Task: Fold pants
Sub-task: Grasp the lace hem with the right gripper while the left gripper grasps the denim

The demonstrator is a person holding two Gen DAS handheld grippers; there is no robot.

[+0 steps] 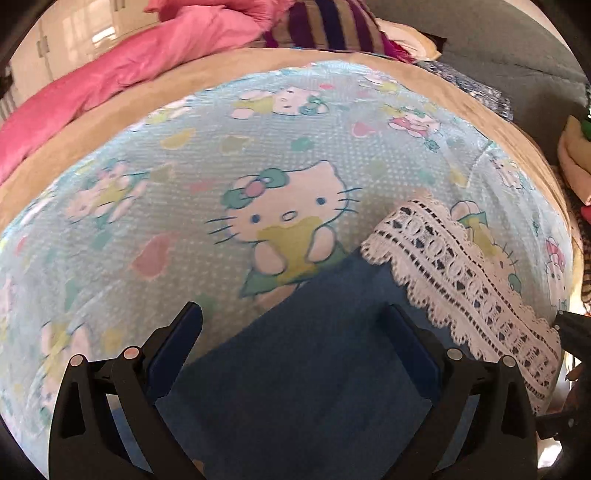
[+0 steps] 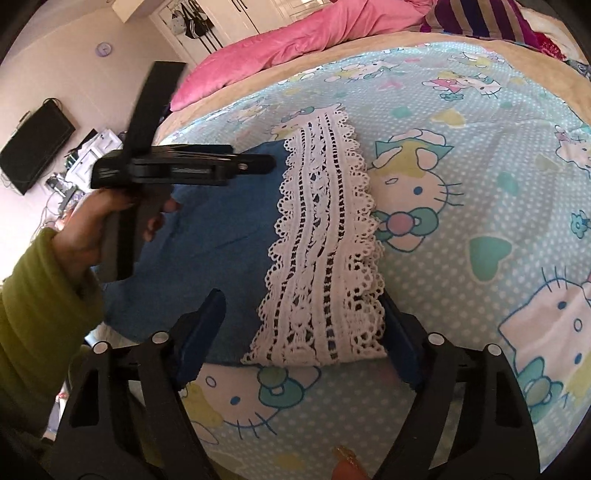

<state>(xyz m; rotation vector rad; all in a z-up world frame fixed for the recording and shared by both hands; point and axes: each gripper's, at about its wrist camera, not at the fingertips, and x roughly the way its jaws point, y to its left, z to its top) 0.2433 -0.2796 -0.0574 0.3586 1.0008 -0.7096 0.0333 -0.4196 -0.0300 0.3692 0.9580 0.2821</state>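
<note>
Blue pants [image 2: 221, 236] with a white lace hem [image 2: 325, 229] lie flat on the cartoon-cat bedsheet [image 2: 480, 122]. My right gripper [image 2: 303, 297] is low over the near end of the pants, jaws wide. The lace hem lies between them: the right pad is beside the lace's edge and the left pad is over blue cloth. My left gripper [image 1: 295, 314] stands open above the blue pants [image 1: 295, 369], with nothing pinched and the lace hem [image 1: 461, 269] to its right. In the right wrist view a hand in a green sleeve [image 2: 44, 302] holds the left gripper [image 2: 258, 164], seen side-on over the pants' far left part.
A pink duvet [image 2: 314, 33] and a striped pillow [image 2: 476, 18] lie at the head of the bed. A beige blanket [image 1: 240, 66] borders the sheet. Left of the bed are a dark screen [image 2: 33, 144] and floor clutter [image 2: 88, 155]. Folded cloth [image 1: 572, 162] sits at the right.
</note>
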